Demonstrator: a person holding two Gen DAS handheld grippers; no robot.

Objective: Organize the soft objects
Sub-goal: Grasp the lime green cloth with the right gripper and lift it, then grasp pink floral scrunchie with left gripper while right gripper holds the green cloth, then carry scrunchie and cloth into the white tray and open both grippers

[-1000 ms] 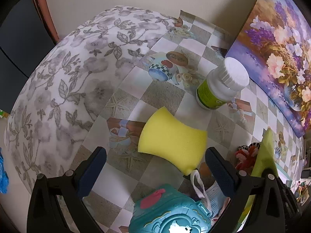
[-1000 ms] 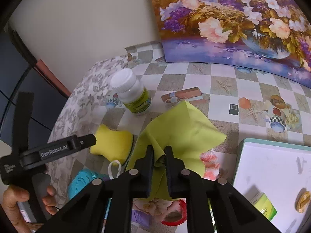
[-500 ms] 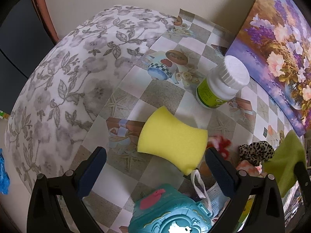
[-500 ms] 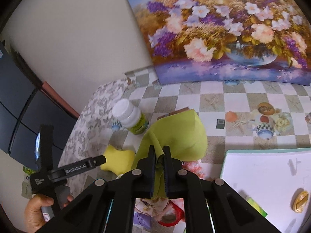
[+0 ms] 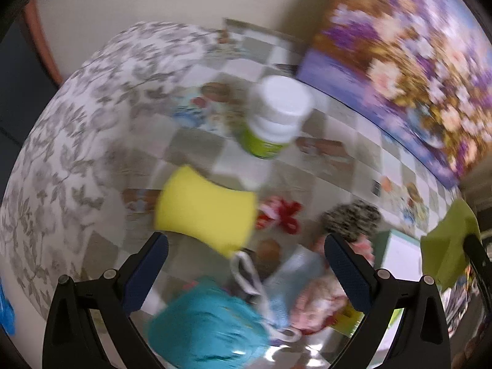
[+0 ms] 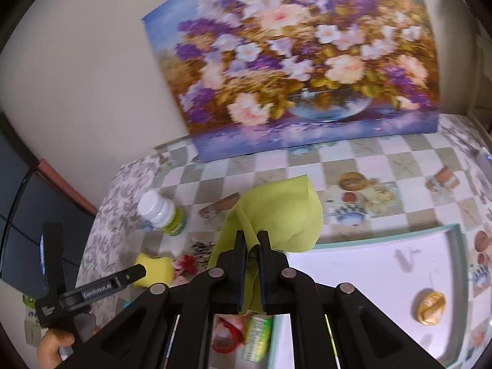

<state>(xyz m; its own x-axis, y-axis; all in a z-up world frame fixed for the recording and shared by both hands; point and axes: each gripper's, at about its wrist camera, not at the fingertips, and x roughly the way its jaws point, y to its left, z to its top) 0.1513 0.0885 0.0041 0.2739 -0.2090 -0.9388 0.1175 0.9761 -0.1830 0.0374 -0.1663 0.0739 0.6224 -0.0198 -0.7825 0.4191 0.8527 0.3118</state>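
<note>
Checkered tablecloth table (image 6: 384, 166): yellow sponge (image 5: 204, 210) just ahead of left tongs (image 5: 246, 253), white-capped bottle (image 5: 275, 117) beyond it; white tray (image 6: 363, 264) under right tongs (image 6: 251, 246), w/ painting (image 6: 295, 61) further back.

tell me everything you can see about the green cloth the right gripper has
The green cloth is a plain yellow-green sheet of thin, soft fabric, without print or visible trim. The right gripper is shut on a bunched fold near its lower edge, and the rest billows up and forward in a rounded, folded shape with one pointed corner on top. It hangs lifted above the checkered tablecloth, beside the white tray. The left wrist view shows it at the far right, clear of the clutter.
</note>
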